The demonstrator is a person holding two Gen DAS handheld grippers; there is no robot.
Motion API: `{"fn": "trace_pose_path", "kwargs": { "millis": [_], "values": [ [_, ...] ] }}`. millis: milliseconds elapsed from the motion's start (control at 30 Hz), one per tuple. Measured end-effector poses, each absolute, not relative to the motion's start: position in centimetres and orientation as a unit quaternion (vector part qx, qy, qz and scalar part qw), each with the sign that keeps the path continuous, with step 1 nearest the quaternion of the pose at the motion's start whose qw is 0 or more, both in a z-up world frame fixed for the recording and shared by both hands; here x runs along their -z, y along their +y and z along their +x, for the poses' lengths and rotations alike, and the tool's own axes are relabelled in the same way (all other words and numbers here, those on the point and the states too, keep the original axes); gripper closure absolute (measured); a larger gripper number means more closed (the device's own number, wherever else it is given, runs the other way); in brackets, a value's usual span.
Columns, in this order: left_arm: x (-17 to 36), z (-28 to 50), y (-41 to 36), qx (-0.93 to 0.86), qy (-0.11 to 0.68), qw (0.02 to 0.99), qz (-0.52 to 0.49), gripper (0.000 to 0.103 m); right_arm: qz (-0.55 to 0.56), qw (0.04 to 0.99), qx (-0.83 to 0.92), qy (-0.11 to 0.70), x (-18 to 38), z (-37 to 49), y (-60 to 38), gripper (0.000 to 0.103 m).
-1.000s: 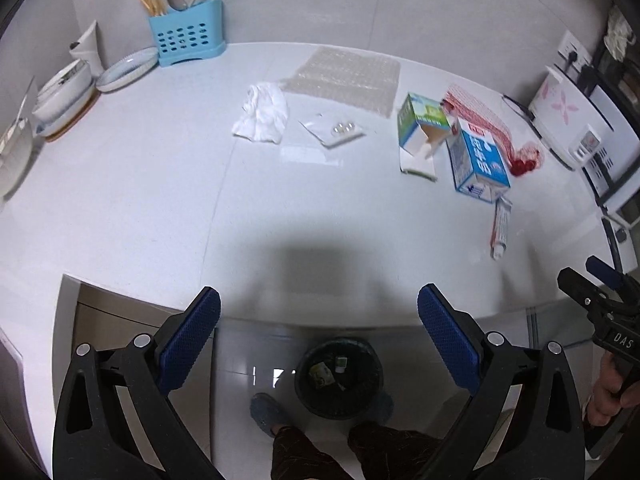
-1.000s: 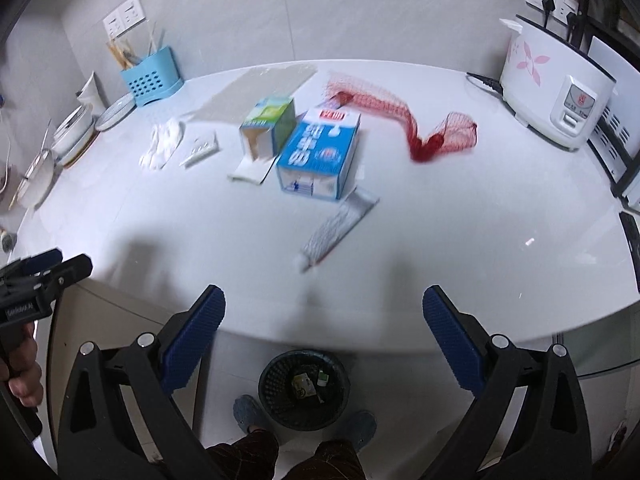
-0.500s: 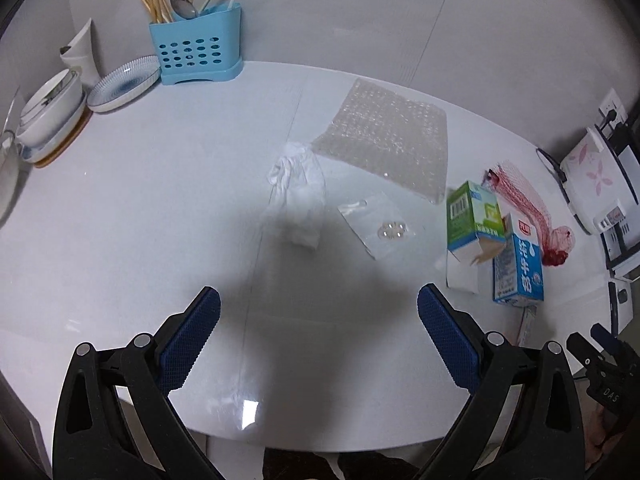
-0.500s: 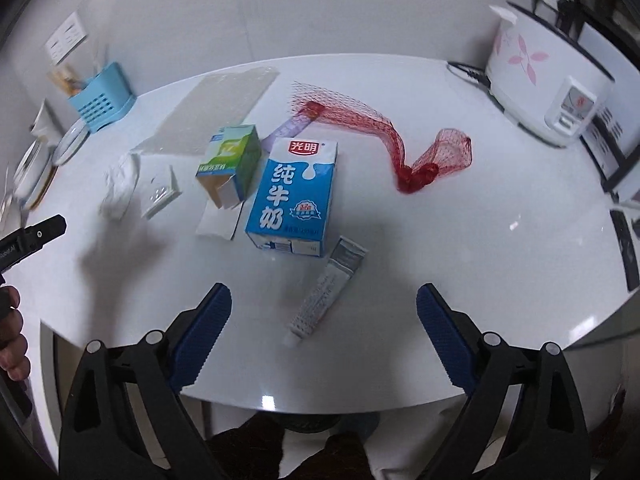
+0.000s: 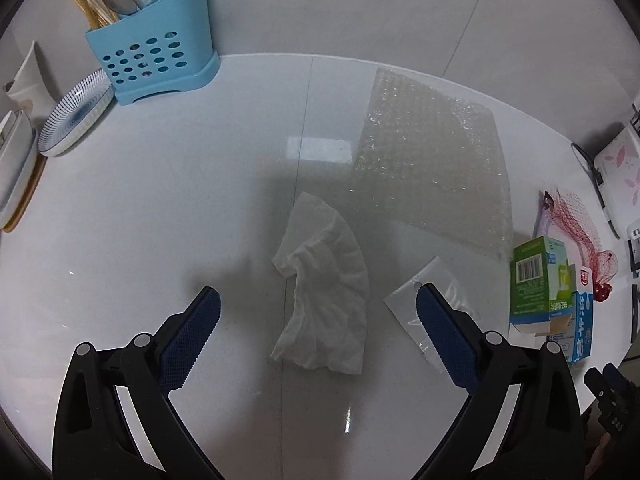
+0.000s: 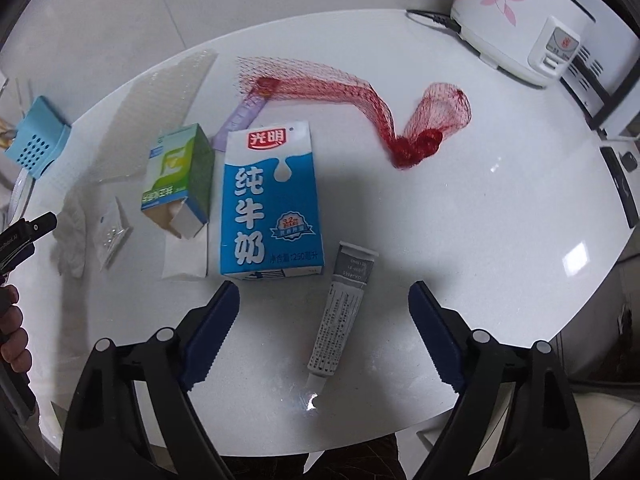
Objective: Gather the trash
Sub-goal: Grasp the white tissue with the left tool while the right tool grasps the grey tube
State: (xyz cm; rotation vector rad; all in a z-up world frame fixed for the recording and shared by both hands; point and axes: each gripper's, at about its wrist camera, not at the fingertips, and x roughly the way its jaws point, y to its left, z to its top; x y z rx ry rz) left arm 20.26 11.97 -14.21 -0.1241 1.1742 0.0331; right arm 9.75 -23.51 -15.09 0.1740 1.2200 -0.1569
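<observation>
From my left gripper I see its jaws spread wide over the white worktop, with a crumpled white tissue lying between them, untouched. Far left, a blue utensil holder stands by the wall beside a striped dish (other crockery is cut off at the frame edge). Right of the tissue lies a sheet of bubble wrap, and a small clear packet is partly hidden behind my right-hand finger. Further right a green carton half covers the blue milk carton.

My right gripper also has its jaws wide apart, holding nothing. Here the green carton sits just beside the milk carton, a grey tube lies between the fingers, and a red mesh bag trails toward a flowered rice cooker, which is cropped at the top.
</observation>
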Motion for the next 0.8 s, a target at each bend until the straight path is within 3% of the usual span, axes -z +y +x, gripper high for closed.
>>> {"fn": "trace_pose_path", "kwargs": {
  "millis": [233, 433, 700, 800],
  "values": [
    [16.1, 22.2, 12.6, -0.026, 0.572, 0.818, -0.056, 0.012, 0.099, 0.788, 0.099, 0.599, 16.9, 10.5, -23.5, 0.033],
    [17.1, 23.3, 12.7, -0.032, 0.587, 0.807, -0.055, 0.022, 0.113, 0.766, 0.114, 0.622, 18.7, 10.9, -23.7, 0.046],
    [17.9, 23.7, 12.2, -0.024, 0.608, 0.791, -0.062, 0.055, 0.119, 0.754, 0.126, 0.633, 19.8, 11.3, -23.5, 0.060],
    [18.0, 23.6, 11.8, -0.022, 0.607, 0.793, -0.048, 0.078, 0.117, 0.754, 0.128, 0.633, 19.9, 11.4, -23.3, 0.065]
  ]
}}
